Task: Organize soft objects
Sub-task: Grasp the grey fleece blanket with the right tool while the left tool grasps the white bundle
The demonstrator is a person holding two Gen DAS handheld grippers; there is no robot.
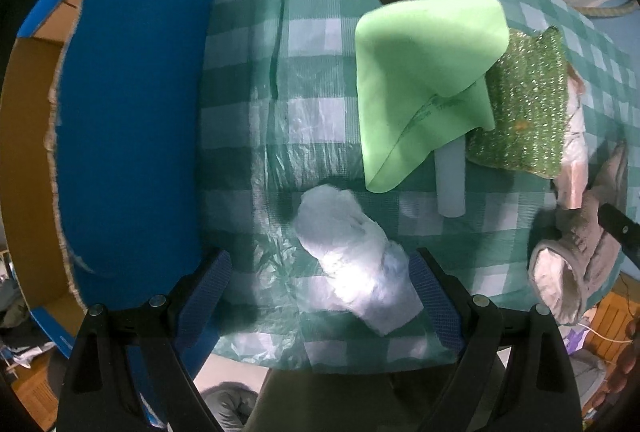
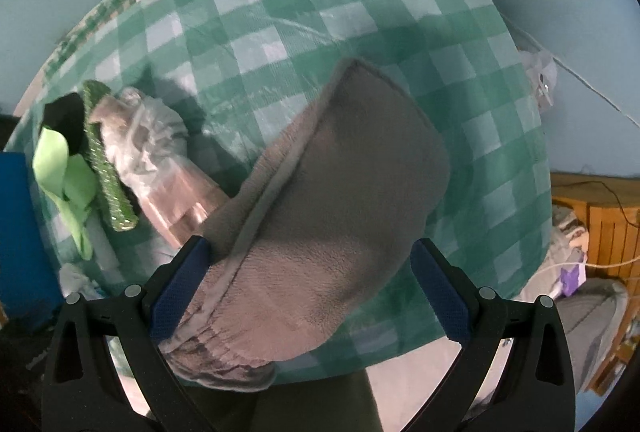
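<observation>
Left wrist view: left gripper (image 1: 320, 296) hanging over the checked counter (image 1: 248, 104), fingers (image 1: 434, 298) standing wide apart, clamping nothing. White wadding bundle (image 1: 352, 256) lying between the fingers, nearer the right-hand one, long axis slanting forward-left. Blue box (image 1: 132, 112) standing beyond the left finger. Green cloth (image 1: 420, 80) and glittery pad (image 1: 528, 100) lying further ahead, to the right.

Right wrist view: right gripper (image 2: 310, 292) also spread, grey fleece slipper (image 2: 320, 216) lying between the fingers, touching the left one, long axis running forward. Judging: each bundle nearest its own gripper; closing likely next.
</observation>
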